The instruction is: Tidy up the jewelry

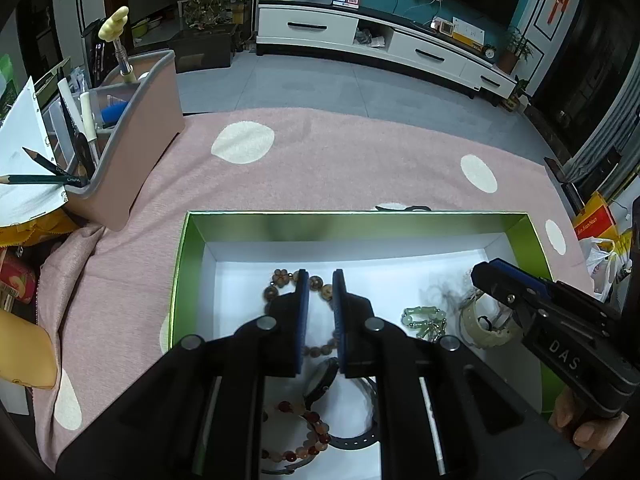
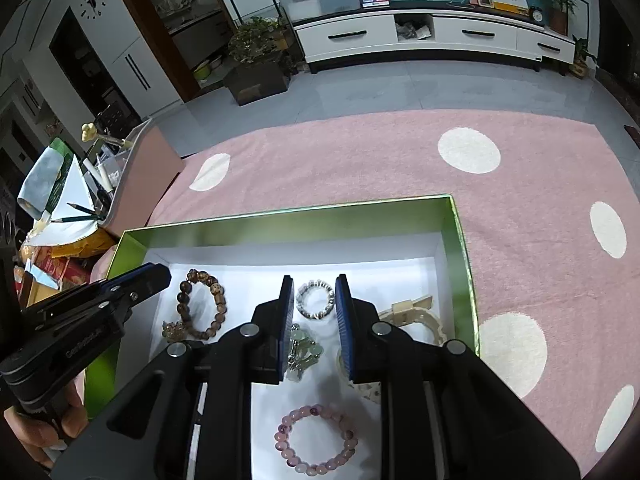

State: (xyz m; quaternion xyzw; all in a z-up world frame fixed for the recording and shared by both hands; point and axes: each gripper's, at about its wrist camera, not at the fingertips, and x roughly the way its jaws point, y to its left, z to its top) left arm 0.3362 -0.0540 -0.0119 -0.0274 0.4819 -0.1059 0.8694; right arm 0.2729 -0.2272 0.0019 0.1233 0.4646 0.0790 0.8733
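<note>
A green box (image 1: 360, 213) (image 2: 280, 213) with a white floor lies on the pink dotted cloth (image 1: 340, 160) and holds the jewelry. My left gripper (image 1: 321, 280) (image 2: 162, 274) hangs over its left part, all but shut and empty, above a brown bead bracelet (image 1: 280, 280) (image 2: 204, 304), a black watch (image 1: 324, 376) and a red-orange bead bracelet (image 1: 308, 432). My right gripper (image 2: 311, 284) (image 1: 478, 270) hovers narrowly open over a green jade bracelet (image 2: 304, 344) (image 1: 424, 318). A silver-white bracelet (image 2: 316, 300), a cream watch band (image 2: 416, 314) (image 1: 480, 328) and a pink bracelet (image 2: 316, 440) lie around it.
A pink organizer bin (image 1: 140, 140) (image 2: 148, 168) with pens and pencils (image 1: 44, 178) stands at the cloth's left edge, beside papers and packets. Beyond the cloth are a grey floor and a white TV cabinet (image 1: 320, 24). A person's hand (image 2: 36, 436) holds the left gripper.
</note>
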